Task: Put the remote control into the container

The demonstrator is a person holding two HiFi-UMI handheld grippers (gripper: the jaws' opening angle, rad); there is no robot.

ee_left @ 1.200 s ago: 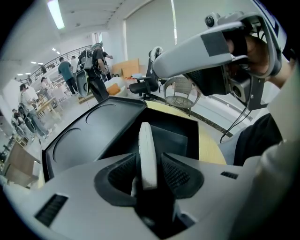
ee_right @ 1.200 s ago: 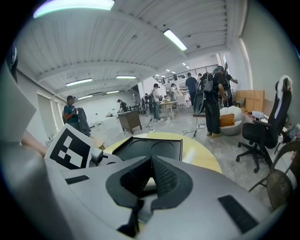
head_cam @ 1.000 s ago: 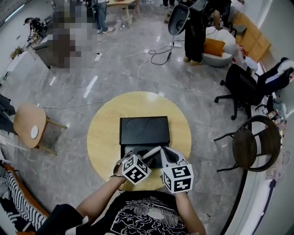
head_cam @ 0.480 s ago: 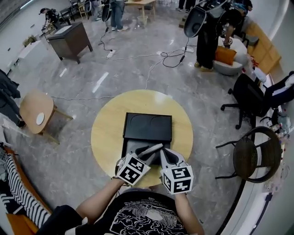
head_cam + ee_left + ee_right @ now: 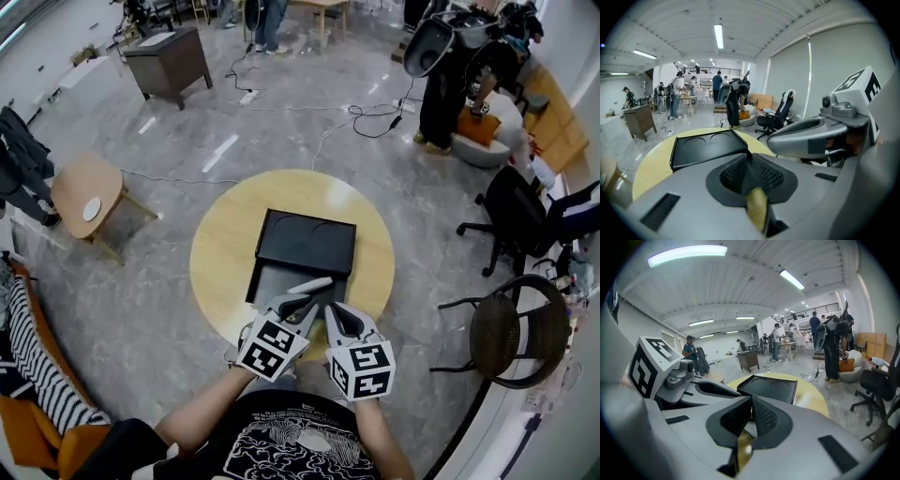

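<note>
Black white-printed T-shirt (image 5: 302, 442); grey left gripper (image 5: 297, 303), right gripper (image 5: 337, 312) with black-white marker cubes (image 5: 271, 347).

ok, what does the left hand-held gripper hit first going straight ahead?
Probably the remote control in the container, just past the left hand-held gripper, whose jaws have just been closing on nothing. Depth unclear; maybe the lid instead.

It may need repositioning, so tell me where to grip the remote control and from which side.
Grip the remote control at mid-length, across its narrow width, coming down from above on the near side. It is a slim bar lying flat and slanted in the open container, close to the lid, so the far side looks crowded; its long edges offer parallel faces.
</note>
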